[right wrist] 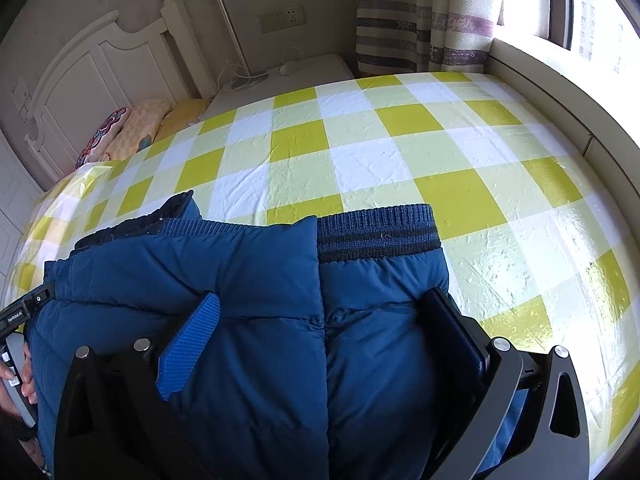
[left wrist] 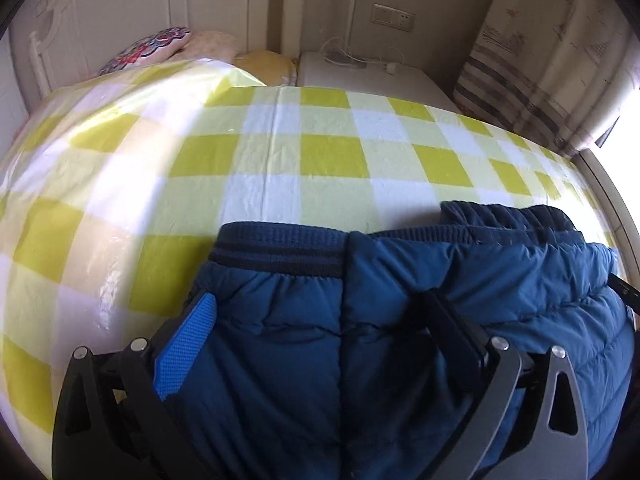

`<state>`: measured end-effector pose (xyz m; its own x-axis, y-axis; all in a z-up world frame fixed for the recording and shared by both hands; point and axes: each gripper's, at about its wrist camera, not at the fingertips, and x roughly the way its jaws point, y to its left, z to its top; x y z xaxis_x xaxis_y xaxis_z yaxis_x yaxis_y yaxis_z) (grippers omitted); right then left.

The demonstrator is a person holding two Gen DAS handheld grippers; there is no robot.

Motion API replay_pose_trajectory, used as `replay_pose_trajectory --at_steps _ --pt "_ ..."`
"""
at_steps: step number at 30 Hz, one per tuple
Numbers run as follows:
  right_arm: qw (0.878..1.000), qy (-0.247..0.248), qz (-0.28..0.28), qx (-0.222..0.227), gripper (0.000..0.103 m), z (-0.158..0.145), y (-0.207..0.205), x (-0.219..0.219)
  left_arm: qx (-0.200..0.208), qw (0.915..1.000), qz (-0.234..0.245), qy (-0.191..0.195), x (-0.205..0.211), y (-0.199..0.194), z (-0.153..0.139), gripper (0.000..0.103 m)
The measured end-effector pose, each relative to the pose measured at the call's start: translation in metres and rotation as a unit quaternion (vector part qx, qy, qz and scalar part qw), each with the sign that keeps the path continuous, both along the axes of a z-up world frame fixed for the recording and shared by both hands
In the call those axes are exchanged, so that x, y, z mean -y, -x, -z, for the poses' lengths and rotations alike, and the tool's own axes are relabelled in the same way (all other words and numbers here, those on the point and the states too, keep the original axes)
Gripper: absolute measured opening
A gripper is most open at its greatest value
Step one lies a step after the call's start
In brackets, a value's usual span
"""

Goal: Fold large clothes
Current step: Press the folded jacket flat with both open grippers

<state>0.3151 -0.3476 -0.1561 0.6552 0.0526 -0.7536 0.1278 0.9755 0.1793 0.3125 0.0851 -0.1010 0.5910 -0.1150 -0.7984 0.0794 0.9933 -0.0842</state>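
A dark blue padded jacket [left wrist: 400, 280] with ribbed knit hem lies folded on a bed covered by a yellow and white checked sheet [left wrist: 320, 148]. My left gripper [left wrist: 320, 308] stands wide open over the jacket's left end, its fingers [left wrist: 188, 344] resting on or just above the fabric. In the right wrist view the same jacket [right wrist: 260, 280] fills the lower middle. My right gripper [right wrist: 324, 312] is wide open over the jacket's right end, near its ribbed hem [right wrist: 376, 232]. Neither gripper pinches fabric. The left gripper's body shows at the left edge [right wrist: 24, 308].
Pillows [left wrist: 160, 46] lie by the white headboard [right wrist: 100, 72]. A white nightstand [left wrist: 360, 76] with cables stands past the bed. A striped curtain [right wrist: 420, 20] and window ledge [right wrist: 560, 92] run along the bed's right side. The checked sheet [right wrist: 360, 140] stretches beyond the jacket.
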Motion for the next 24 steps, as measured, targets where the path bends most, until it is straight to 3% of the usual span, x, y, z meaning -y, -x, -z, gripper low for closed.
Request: replay_pose_trajectory --at_steps 2,3,5,7,10,12,14,19,22,24 --pt "0.999 0.026 0.042 0.013 0.096 -0.014 0.013 -0.003 0.007 0.9998 0.001 -0.021 0.005 0.003 0.0 0.101" --pt "0.997 0.029 0.05 0.043 0.096 -0.027 0.024 -0.009 0.009 0.9997 0.001 -0.024 0.005 0.003 0.0 0.101" --pt "0.995 0.032 0.02 0.087 0.096 -0.048 0.038 -0.032 0.007 0.9997 0.0 -0.021 0.004 0.002 0.0 0.101" --pt "0.991 0.077 -0.043 0.104 0.096 -0.065 0.042 -0.077 0.009 0.9998 0.0 -0.02 0.005 0.003 0.0 0.101" --pt "0.978 0.122 -0.136 0.098 0.098 -0.065 0.032 -0.14 0.01 0.9997 0.0 -0.022 0.007 0.005 0.001 0.101" --pt "0.974 0.145 -0.155 0.08 0.098 -0.051 0.019 -0.167 0.01 0.9998 0.0 -0.02 0.007 0.005 0.0 0.101" --pt "0.971 0.158 -0.179 0.012 0.098 -0.015 -0.008 -0.185 0.01 0.9999 -0.001 -0.013 0.005 0.004 0.0 0.101" --pt "0.982 0.094 -0.165 0.012 0.097 -0.009 -0.013 -0.157 0.008 1.0 -0.001 -0.003 0.001 0.004 0.001 0.101" --pt "0.99 0.097 -0.085 0.048 0.098 -0.025 0.001 -0.122 0.009 1.0 -0.001 0.0 0.0 0.004 0.0 0.101" --pt "0.994 0.095 -0.029 0.039 0.098 -0.027 0.003 -0.089 0.009 1.0 -0.001 0.0 0.0 0.004 0.001 0.101"
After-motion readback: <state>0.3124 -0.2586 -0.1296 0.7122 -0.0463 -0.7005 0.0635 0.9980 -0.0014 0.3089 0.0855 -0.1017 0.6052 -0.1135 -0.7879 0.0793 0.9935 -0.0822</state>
